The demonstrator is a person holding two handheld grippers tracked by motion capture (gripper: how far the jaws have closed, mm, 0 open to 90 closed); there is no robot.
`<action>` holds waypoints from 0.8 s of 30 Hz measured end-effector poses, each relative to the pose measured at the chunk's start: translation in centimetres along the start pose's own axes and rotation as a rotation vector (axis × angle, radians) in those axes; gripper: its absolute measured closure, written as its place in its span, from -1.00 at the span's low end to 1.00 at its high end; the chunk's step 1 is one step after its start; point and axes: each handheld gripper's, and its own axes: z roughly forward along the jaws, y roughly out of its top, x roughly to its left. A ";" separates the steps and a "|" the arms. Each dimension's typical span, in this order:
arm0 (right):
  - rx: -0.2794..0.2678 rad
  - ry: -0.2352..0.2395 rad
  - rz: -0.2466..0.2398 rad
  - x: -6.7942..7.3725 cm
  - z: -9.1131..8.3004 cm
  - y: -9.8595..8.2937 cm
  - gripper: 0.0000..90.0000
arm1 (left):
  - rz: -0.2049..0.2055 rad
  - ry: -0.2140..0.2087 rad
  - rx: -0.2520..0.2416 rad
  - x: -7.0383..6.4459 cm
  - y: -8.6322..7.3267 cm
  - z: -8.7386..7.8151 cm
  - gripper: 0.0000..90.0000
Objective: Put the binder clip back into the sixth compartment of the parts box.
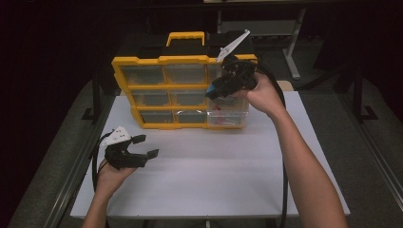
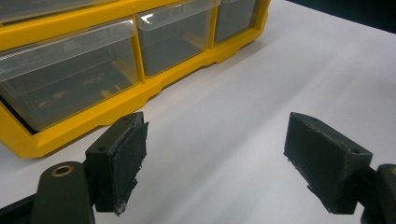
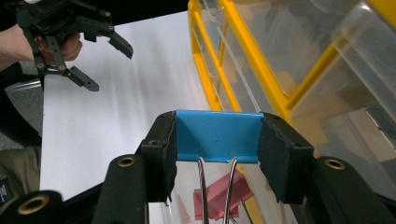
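Clamping a blue binder clip (image 3: pixel 217 135) between its jaws, the right gripper (image 1: pixel 223 86) is hovering over the organizer's (image 1: pixel 142 61) pulled-out lower-right drawer (image 1: pixel 235 114). The left gripper (image 1: pixel 142 146) is resting low over the white table (image 1: pixel 214 171), jaws apart and holding nothing.

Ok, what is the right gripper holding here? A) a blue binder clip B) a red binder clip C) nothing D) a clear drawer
A: in the right gripper view, the right gripper has its jaws clamped on a blue binder clip with wire handles.
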 end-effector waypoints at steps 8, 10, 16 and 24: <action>0.002 -0.010 0.008 -0.2 -0.2 -0.4 0.08 | -0.003 0.001 -0.007 0.0 0.0 0.0 -0.54; 0.005 -0.013 0.011 -0.3 -0.2 -0.5 0.08 | 0.002 0.000 -0.005 0.1 0.0 -0.1 -0.54; 0.017 -0.023 0.019 -0.4 -0.1 -1.1 0.08 | 0.002 -0.001 0.000 0.0 0.0 -0.1 -0.54; 0.021 -0.031 0.044 -0.9 -0.1 -2.1 0.08 | 0.009 -0.001 0.003 0.0 0.0 0.0 -0.54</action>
